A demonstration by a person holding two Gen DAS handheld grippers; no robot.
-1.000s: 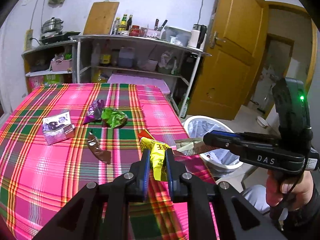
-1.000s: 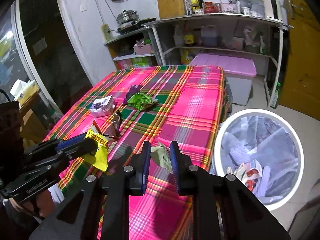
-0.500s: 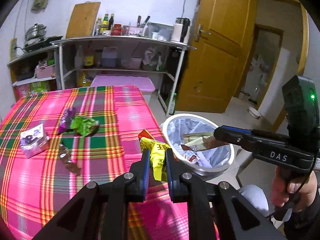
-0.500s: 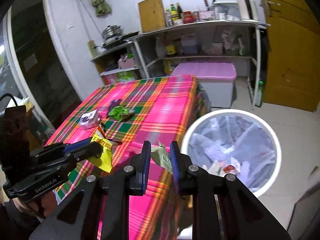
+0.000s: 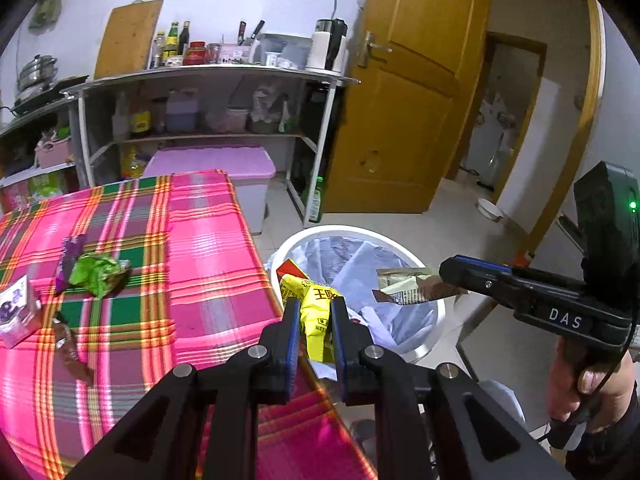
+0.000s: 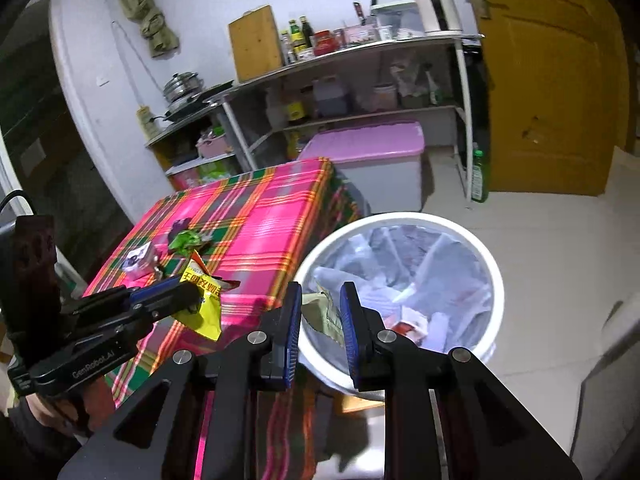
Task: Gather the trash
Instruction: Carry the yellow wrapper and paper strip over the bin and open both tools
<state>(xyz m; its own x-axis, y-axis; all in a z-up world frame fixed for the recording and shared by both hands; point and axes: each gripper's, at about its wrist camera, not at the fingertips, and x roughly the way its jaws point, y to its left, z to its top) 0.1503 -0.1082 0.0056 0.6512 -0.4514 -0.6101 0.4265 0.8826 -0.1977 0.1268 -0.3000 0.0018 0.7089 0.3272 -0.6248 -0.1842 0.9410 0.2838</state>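
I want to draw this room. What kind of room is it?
Probably a home kitchen: a steamer pot on a cooktop, sauce bottles on metal shelves, and a plaid-covered table.

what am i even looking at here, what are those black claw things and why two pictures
A person holds a two-finger gripper in each hand, each with a camera looking along its fingers, hence two pictures. The left gripper is clamped on a yellow snack wrapper; the right gripper is clamped on a pale crumpled wrapper. In each view the other gripper shows at the side. Beside the table with the pink plaid cloth stands a white bin with a liner. On the cloth lie a green wrapper, a purple wrapper, a brown wrapper and a small box.
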